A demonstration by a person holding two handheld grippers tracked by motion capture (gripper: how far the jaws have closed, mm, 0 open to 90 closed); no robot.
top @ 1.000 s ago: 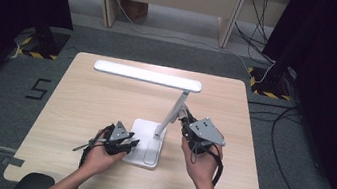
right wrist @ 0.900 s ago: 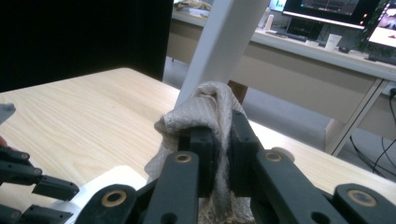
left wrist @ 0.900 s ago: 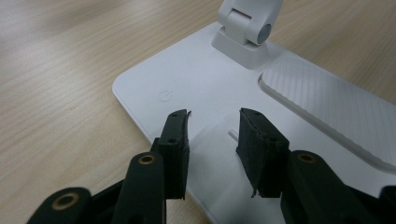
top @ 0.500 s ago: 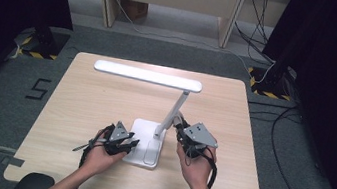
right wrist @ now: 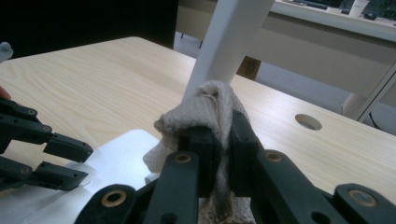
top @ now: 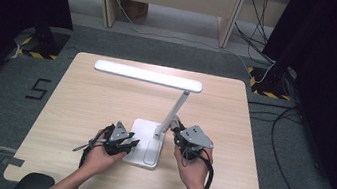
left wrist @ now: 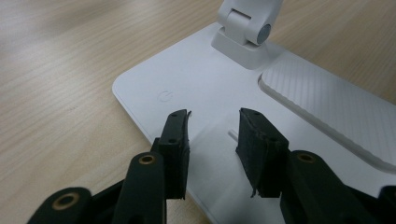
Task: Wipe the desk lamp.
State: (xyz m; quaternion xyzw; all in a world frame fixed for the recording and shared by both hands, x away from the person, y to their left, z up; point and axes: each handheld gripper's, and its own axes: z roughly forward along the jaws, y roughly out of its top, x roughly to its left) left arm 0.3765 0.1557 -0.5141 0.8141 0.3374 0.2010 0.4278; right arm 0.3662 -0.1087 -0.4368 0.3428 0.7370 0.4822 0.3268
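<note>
Table: a light wooden table with rounded corners (top: 85,97) sits in the middle of the high view, on grey carpet; a round cable hole (right wrist: 308,122) shows in its top at the right of the right gripper view.

Lamp: a white desk lamp with a flat rectangular base (top: 142,138) stands at the lower middle of the table. Its slanted white stem (top: 173,113) rises from the base's far right corner to a long flat white head (top: 148,76) that stretches towards the upper left of the frame.

Lamp base detail: in the left gripper view the base (left wrist: 205,88) shows a faint power symbol (left wrist: 165,96), a hinge block (left wrist: 247,28) at the top and a ribbed panel (left wrist: 327,112) at the right.

Left gripper: the black two-jaw left gripper (top: 129,146) is held in the person's left hand (top: 99,157) at the lower left of the base. Its jaws are spread apart with nothing between them, low over the near edge of the base; contact cannot be told.

Right gripper: the black right gripper (top: 175,131), held in the right hand (top: 194,169), is just right of the stem's foot. Its jaws are clamped on a small off-white knitted cloth (right wrist: 205,109).

Cloth: bunched above the jaw tips at the centre of the right gripper view, right at the lamp stem (right wrist: 229,37); whether it touches cannot be told.
</note>
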